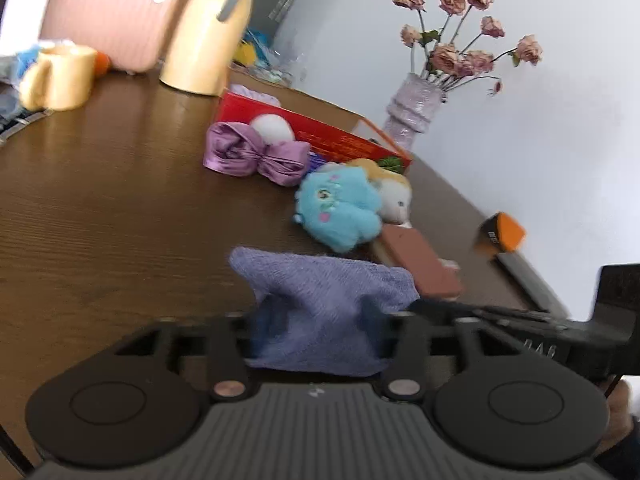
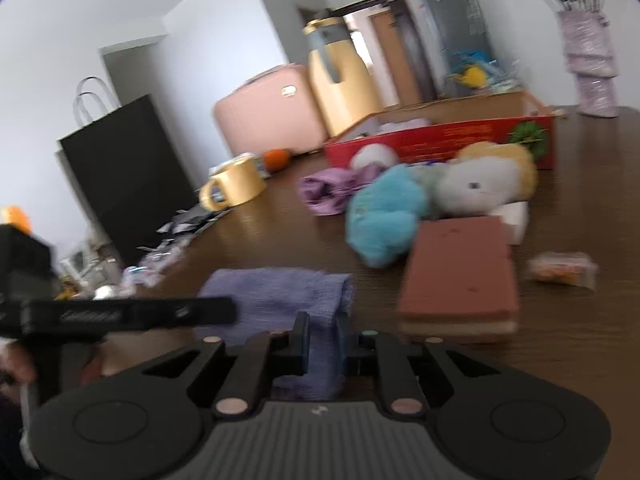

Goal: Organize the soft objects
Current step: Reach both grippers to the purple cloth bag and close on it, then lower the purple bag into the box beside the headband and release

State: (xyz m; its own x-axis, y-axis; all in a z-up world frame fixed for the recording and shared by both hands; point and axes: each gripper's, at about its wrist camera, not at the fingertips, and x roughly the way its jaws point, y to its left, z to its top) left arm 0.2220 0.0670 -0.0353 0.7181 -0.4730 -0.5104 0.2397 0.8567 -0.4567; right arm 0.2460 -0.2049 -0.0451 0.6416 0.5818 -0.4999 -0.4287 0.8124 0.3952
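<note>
One brown wooden table (image 1: 100, 200), white walls (image 1: 540, 120) behind.

Purple cloth (image 1: 320, 312): soft, lifted off the wooden table (image 1: 100, 200) near its front edge, bunched and draped. Blue plush toy (image 1: 340, 210): lying on the table, touching a white-and-yellow plush toy (image 1: 394, 192) beside it. Purple satin bow (image 1: 256, 154): resting against the outer wall of the red box (image 1: 340, 140). White ball (image 1: 272, 128): touching the bow. Brown sponge block (image 2: 460, 276): flat, just beside the blue plush.
</note>
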